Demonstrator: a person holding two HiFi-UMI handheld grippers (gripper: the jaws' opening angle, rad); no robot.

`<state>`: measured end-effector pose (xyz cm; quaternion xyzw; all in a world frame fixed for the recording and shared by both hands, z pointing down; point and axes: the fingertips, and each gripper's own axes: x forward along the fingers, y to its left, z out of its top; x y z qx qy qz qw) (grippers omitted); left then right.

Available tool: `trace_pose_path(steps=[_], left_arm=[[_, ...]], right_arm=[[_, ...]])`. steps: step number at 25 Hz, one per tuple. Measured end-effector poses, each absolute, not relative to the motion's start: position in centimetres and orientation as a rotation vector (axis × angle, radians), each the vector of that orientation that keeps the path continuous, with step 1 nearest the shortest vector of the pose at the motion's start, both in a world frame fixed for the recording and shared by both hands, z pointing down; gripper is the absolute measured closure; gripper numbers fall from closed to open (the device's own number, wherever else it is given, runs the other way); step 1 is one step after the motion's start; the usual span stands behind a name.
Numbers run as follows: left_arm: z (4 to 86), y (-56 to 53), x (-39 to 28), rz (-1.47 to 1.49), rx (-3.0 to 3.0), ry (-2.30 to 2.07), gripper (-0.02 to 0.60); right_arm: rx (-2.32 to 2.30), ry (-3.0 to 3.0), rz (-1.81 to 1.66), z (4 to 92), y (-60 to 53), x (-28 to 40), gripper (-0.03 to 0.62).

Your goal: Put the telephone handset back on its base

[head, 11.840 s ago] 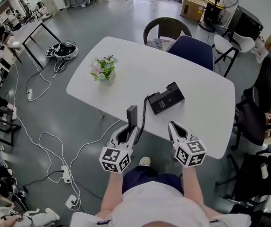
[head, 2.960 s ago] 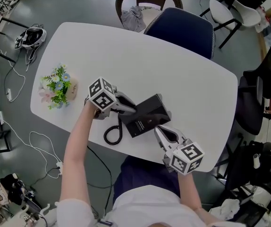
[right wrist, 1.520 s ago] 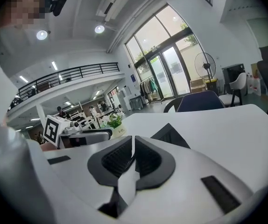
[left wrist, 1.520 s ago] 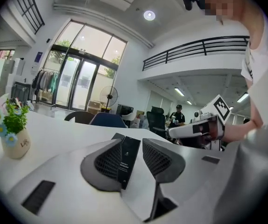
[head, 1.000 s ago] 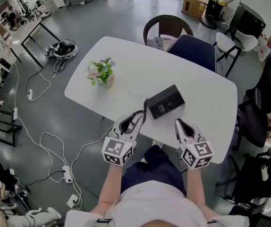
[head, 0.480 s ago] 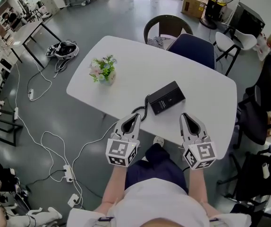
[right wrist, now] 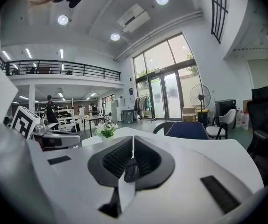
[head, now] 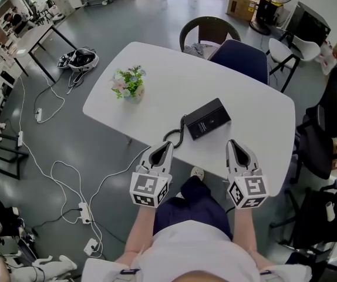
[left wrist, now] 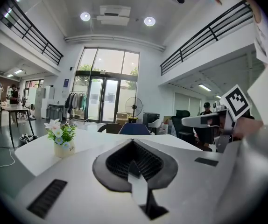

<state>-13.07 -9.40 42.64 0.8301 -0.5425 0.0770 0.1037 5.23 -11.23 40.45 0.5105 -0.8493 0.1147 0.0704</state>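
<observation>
Both grippers empty: left gripper (head: pixel 162 148) and right gripper (head: pixel 233 145), fingers pressed together. Telephone handset (head: pixel 194 127) sits on its base (head: pixel 216 114), ahead between your fingertips. Probably light, rigid, slick plastic; pinch mid-shaft, mind the coiled cord (head: pixel 174 135)

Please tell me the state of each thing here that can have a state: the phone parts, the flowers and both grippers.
Handset: lying on its base.
Cord: coiled, slack on the table.
Flowers: upright in their pot.
Left gripper: shut, empty, short of the table edge.
Right gripper: shut, empty.
</observation>
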Motion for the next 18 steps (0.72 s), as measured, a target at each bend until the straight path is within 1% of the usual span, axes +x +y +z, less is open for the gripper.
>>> trace_pose_path(steps=[18], left_arm=[[42.83, -9.81, -12.51, 0.190, 2.465, -1.570, 0.566]], right_arm=[[1.553, -2.540, 0.387, 41.32, -11.45, 5.42, 0.556]])
